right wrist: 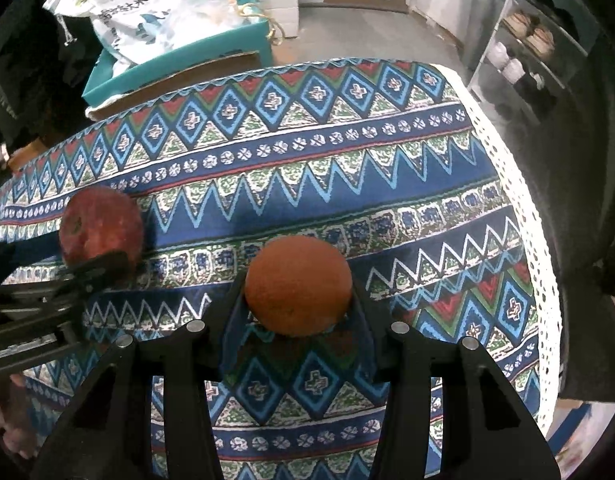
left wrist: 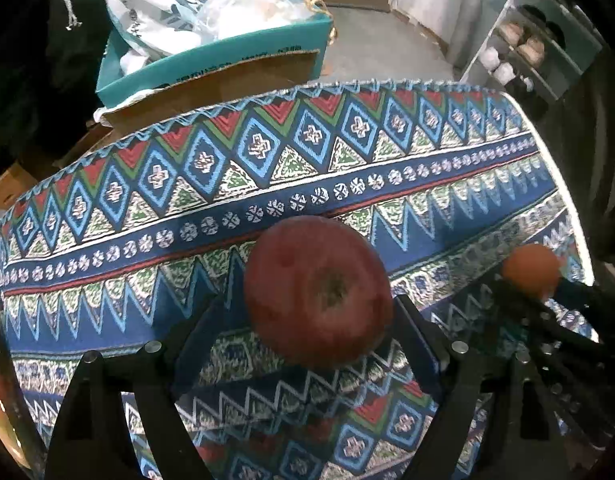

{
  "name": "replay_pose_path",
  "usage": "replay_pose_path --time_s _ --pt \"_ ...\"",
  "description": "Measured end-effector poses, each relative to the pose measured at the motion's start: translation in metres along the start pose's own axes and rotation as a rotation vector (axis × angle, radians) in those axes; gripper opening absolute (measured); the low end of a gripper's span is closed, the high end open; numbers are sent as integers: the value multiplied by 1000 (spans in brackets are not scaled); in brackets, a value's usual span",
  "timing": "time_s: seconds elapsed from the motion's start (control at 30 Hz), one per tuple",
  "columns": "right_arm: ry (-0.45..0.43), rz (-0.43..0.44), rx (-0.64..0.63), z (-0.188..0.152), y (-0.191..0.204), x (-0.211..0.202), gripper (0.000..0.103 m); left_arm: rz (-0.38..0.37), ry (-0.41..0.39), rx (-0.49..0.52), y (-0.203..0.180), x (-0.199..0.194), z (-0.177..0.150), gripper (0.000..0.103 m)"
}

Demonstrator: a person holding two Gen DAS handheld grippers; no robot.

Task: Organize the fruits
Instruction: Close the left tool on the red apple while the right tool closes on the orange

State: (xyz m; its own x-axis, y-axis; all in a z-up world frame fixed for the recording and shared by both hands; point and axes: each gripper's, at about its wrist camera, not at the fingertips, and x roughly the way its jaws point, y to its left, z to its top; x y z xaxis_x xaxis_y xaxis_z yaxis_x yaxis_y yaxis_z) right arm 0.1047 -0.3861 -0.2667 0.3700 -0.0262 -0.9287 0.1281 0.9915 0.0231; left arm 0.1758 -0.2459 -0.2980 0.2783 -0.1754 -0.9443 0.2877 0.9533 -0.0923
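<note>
Caught mid-sort on a patterned cloth (left wrist: pixel 267 184). Straddled the apple (left wrist: pixel 319 292) with the left gripper (left wrist: pixel 317 300), with jaws spread wide and pads seemingly just off the skin, so judged as set down rather than gripped. Left it at the centre of the left wrist view, apparently resting on the cloth with the stem hollow facing the camera. Clamped the orange (right wrist: pixel 297 284) in the right gripper (right wrist: pixel 297 284), with jaws drawn in about as far as they go and pads pressed on both flanks. Held it at the centre of the right wrist view, at 3 o'clock of the apple and well apart from it. Could not tell whether it touched the cloth. Read the step as laying the fruit out. Called next, probably, for lifting the left gripper straight off without nudging the apple, then lowering the orange and easing the grip. Risked a roll either way, given two round fruits on flat fabric. Showed a squat, dull-red, smooth-skinned apple and a near-spherical orange with pebbled rind. Showed woven cloth in blue, red and green diamonds and zigzags, trimmed with a white lace edge (right wrist: pixel 519 216) at 3 o'clock. Glimpsed a teal cardboard box (left wrist: pixel 211 64) stuffed with crinkled plastic bags (left wrist: pixel 159 4) at 11 o'clock.
</note>
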Motion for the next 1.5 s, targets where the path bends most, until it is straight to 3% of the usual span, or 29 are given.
replay_pose_path --time_s 0.2,0.3,0.53,1.2,1.5 --pt "2 -1 6 1 -3 4 47 -11 -7 -13 2 6 3 84" --pt "6 3 7 0 -4 5 47 -46 -9 -13 2 8 4 74" --pt "6 6 9 -2 -2 4 47 -22 -33 5 0 1 -1 74" --pt "-120 41 -38 6 32 -63 47 7 -191 25 40 -106 -24 74" --pt "-190 68 -102 12 68 -104 47 22 -245 -37 79 -153 -46 74"
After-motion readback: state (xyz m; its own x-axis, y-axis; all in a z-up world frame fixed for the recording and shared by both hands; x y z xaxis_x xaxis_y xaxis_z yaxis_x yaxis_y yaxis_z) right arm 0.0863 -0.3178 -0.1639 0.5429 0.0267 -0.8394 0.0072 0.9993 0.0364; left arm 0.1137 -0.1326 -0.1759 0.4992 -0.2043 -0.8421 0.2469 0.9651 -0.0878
